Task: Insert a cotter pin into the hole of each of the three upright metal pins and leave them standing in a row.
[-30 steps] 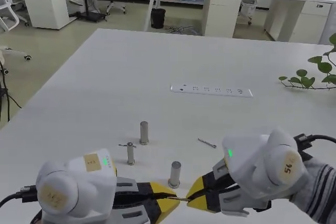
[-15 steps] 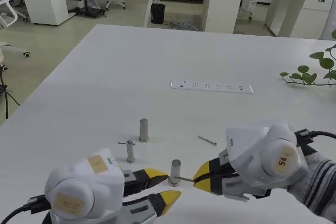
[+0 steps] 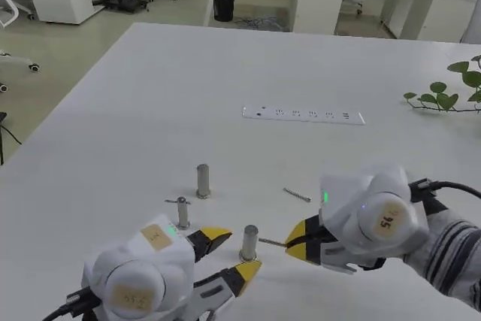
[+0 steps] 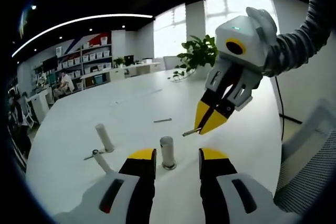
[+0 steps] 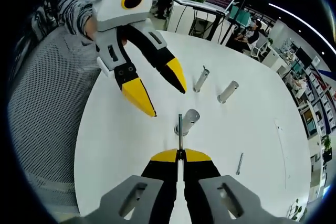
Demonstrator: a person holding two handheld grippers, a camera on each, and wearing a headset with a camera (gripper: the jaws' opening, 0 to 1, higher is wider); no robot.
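On a white table (image 3: pixel 150 110), the yellow-tipped left gripper (image 3: pixel 239 251) is released, its jaws apart just beside the nearest upright grey metal pin (image 3: pixel 249 244). Behind stand a second metal pin (image 3: pixel 182 212), crossed by a cotter pin, and a bare third metal pin (image 3: pixel 202 180). The right gripper (image 3: pixel 294 242) is clenched on a thin cotter pin (image 3: pixel 270 243), whose tip is just beside the nearest pin's top.

Flat dull indoor light, soft shadows, head view sharp, gripper views w/ fisheye edge warp
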